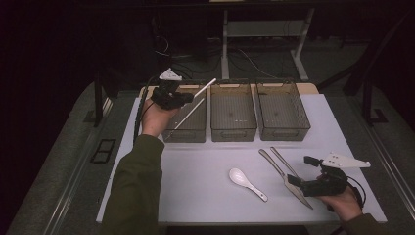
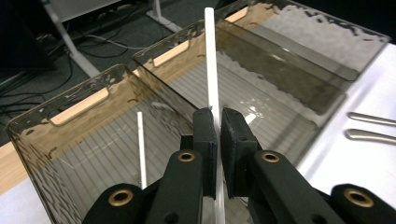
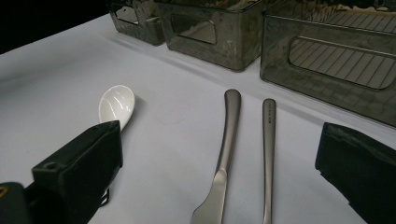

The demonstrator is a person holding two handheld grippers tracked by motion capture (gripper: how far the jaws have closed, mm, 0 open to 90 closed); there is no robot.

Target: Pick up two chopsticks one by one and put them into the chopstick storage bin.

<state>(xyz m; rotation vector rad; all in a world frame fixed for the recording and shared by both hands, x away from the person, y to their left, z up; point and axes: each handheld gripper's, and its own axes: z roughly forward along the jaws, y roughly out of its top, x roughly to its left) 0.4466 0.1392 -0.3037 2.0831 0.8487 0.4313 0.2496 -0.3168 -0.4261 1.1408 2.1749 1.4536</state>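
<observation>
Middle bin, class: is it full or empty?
Empty. The middle bin shows a bare ribbed floor in the high view, while one white chopstick lies in the left bin.

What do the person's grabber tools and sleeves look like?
Both arms wear olive green sleeves. The left gripper has two blocky black jaws with brass-coloured rings on the arms behind them. The right gripper is black too. Each carries a pale three-cornered plate on top, and a black cable trails from the left one.

You've got smoky translucent plastic bins (image 2: 93,140) with ribbed floors, a matt white chopstick (image 2: 210,60), glossy ceramic spoon (image 3: 116,103), brushed-metal knife (image 3: 227,140), matt black gripper pads (image 2: 233,140).
</observation>
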